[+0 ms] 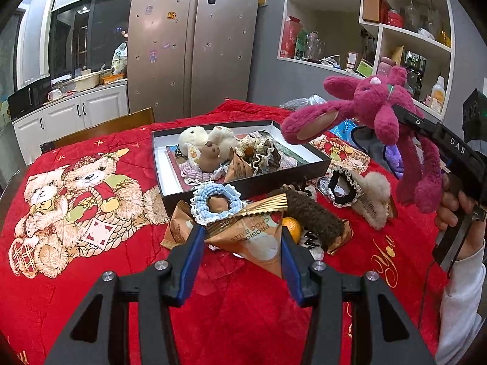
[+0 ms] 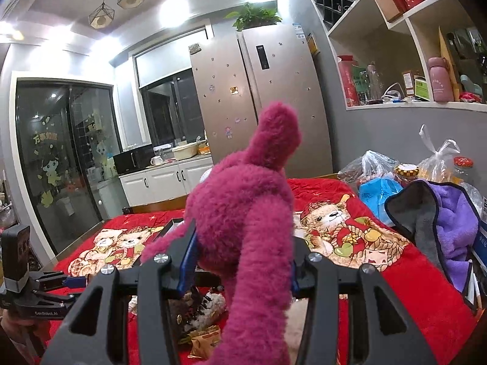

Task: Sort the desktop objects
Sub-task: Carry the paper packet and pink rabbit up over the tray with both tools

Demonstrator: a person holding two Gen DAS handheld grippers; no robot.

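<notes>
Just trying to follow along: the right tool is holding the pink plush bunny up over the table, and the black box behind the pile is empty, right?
Not quite. The right tool does hold the pink plush bunny up, but the black box isn't empty: the left wrist view shows plush toys and scrunchies inside.

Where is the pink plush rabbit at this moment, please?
The pink plush rabbit is held in the air by the right gripper, at the right of the left wrist view, above the table's right side, beyond the black box.
</notes>
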